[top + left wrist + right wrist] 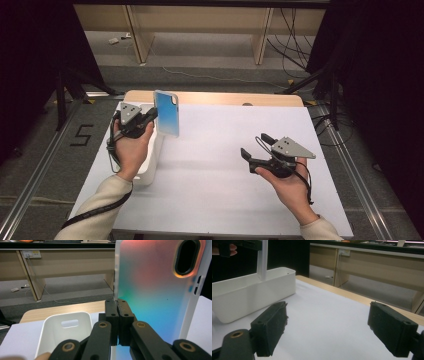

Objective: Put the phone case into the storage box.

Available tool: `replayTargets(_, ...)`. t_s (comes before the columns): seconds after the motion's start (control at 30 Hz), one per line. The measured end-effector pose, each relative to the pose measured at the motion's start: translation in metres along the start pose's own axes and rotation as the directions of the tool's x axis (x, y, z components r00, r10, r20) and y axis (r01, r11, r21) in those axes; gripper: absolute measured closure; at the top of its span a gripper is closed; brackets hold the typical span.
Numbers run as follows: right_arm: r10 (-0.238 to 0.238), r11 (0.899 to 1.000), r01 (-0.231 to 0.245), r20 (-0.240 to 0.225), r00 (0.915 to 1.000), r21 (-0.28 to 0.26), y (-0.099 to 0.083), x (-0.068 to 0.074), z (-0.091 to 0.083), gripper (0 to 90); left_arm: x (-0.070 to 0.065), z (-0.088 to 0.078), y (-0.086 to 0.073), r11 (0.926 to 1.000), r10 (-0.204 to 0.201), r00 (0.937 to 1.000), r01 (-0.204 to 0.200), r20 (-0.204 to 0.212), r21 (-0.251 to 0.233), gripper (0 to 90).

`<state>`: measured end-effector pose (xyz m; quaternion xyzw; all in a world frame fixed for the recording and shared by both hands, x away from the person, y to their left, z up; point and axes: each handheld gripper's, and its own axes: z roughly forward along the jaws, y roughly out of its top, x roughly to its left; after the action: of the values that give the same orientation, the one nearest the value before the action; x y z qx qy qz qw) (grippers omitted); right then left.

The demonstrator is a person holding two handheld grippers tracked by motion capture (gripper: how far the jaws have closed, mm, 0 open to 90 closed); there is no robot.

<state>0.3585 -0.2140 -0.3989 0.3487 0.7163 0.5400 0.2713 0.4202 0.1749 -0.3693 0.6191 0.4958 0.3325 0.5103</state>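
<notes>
Phone case held up at the left, right gripper waiting empty.

The table (215, 165) fills the middle of the high view, its white top bare at centre, probably kept free as working space. One white bin (152, 155) lies along the table's left edge, under the left hand, close enough that it is likely where the case belongs or came from. One phone case (166, 112), blue shading to pink, stands upright in the upper left of the frame, above the table and just beside the bin; it is pinched by its edge, so its broad back stays in plain sight. The left gripper (149, 116) is clamped tight on that edge. The right gripper (255, 145), at the lower right, has its jaws spread wide with nothing between them, well apart from the case.
</notes>
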Motion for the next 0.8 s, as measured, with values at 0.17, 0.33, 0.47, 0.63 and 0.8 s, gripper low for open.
replayTargets(0.17,-0.005,1.000,0.005,-0.001,1.0000,-0.005,0.000,0.000,-0.002,16.8,0.002,0.000,0.000,1.0000,0.003,1.0000,-0.003,-0.008,0.002,88.3)
replayTargets(0.33,-0.012,1.000,0.012,0.001,0.9999,-0.009,-0.001,-0.001,-0.004,16.8,0.004,-0.001,0.001,1.0000,-0.001,0.9999,0.001,-0.013,-0.003,88.3)
replayTargets(0.47,0.001,1.000,-0.001,-0.004,1.0000,-0.014,-0.002,0.000,-0.006,16.7,0.006,-0.001,0.002,1.0000,-0.005,0.9998,0.004,-0.019,-0.007,88.4)
replayTargets(0.63,-0.002,1.000,0.002,0.006,1.0000,-0.005,-0.003,0.000,-0.009,16.7,0.010,-0.002,0.003,0.9999,-0.009,0.9996,0.009,-0.028,-0.012,88.3)
replayTargets(0.8,0.001,1.000,-0.001,-0.001,1.0000,-0.011,-0.004,-0.001,-0.010,16.8,0.014,-0.002,0.004,0.9999,-0.011,0.9991,0.010,-0.040,-0.013,88.4)
